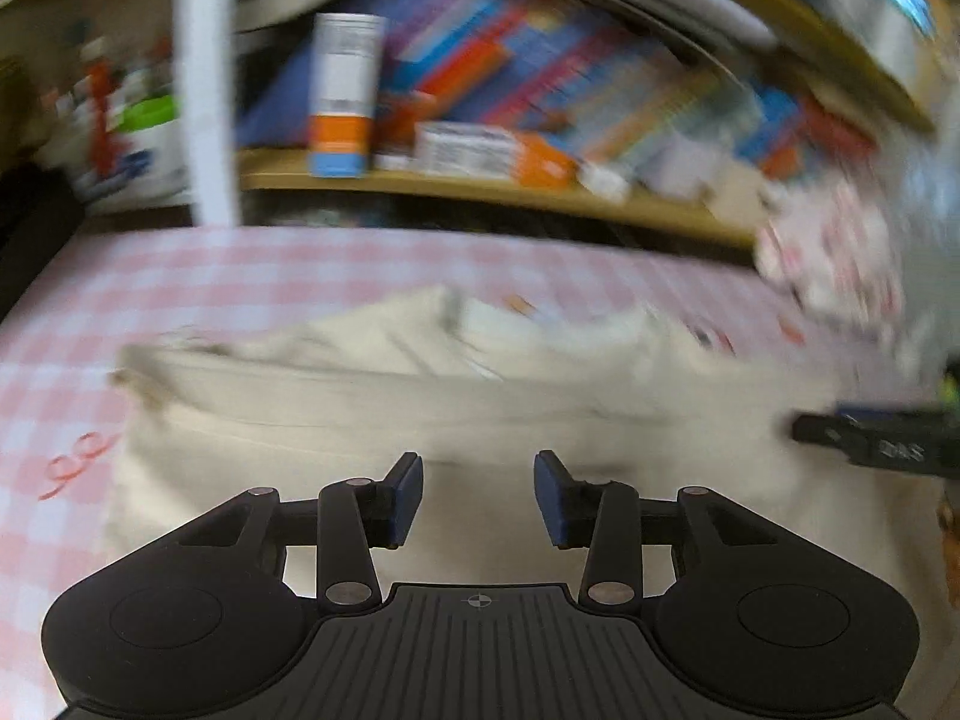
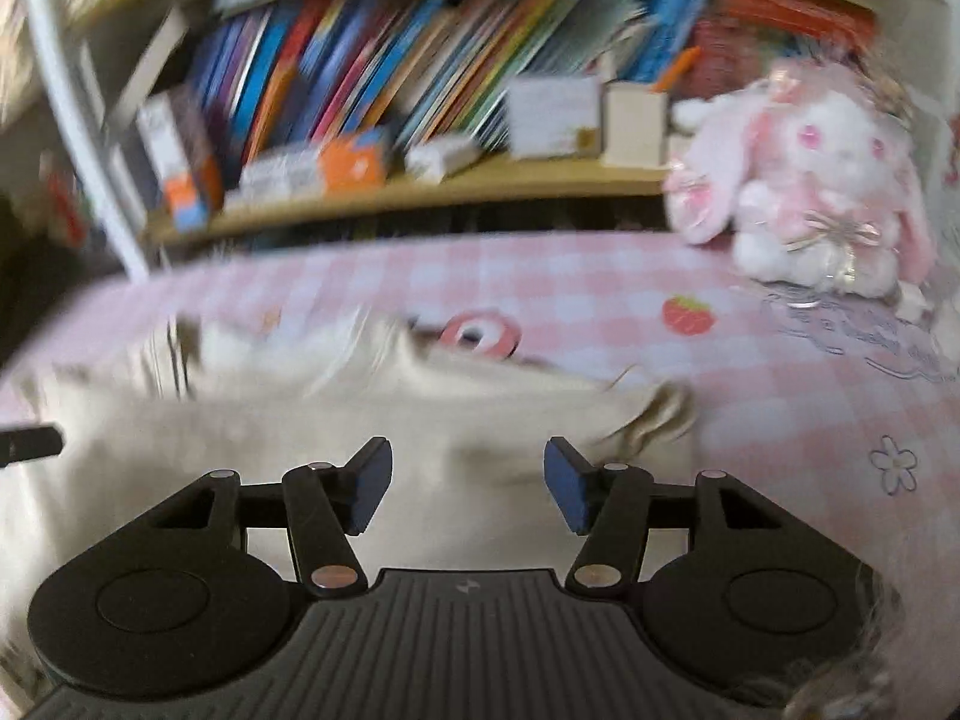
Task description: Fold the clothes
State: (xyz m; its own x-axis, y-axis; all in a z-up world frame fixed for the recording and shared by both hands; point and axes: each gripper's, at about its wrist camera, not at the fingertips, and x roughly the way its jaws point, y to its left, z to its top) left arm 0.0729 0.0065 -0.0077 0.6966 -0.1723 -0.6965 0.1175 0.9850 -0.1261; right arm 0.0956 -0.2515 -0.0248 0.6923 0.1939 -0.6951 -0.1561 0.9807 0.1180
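Observation:
A cream garment (image 1: 420,396) lies spread on the pink checked tablecloth (image 1: 72,312), with a folded band across its far side. My left gripper (image 1: 478,498) hovers open over its near part, nothing between the blue pads. In the right wrist view the same cream garment (image 2: 336,414) fills the left and middle, its frayed hem corner (image 2: 654,420) to the right. My right gripper (image 2: 468,492) is open above the cloth and holds nothing. The tip of the right gripper (image 1: 870,441) shows at the right edge of the left wrist view. Both views are motion-blurred.
A wooden bookshelf (image 2: 420,186) packed with books runs along the table's far edge. A pink and white plush rabbit (image 2: 810,180) sits at the far right. A white pole (image 1: 207,78) rises at the back left. A pink ring-shaped object (image 2: 477,333) lies just beyond the garment.

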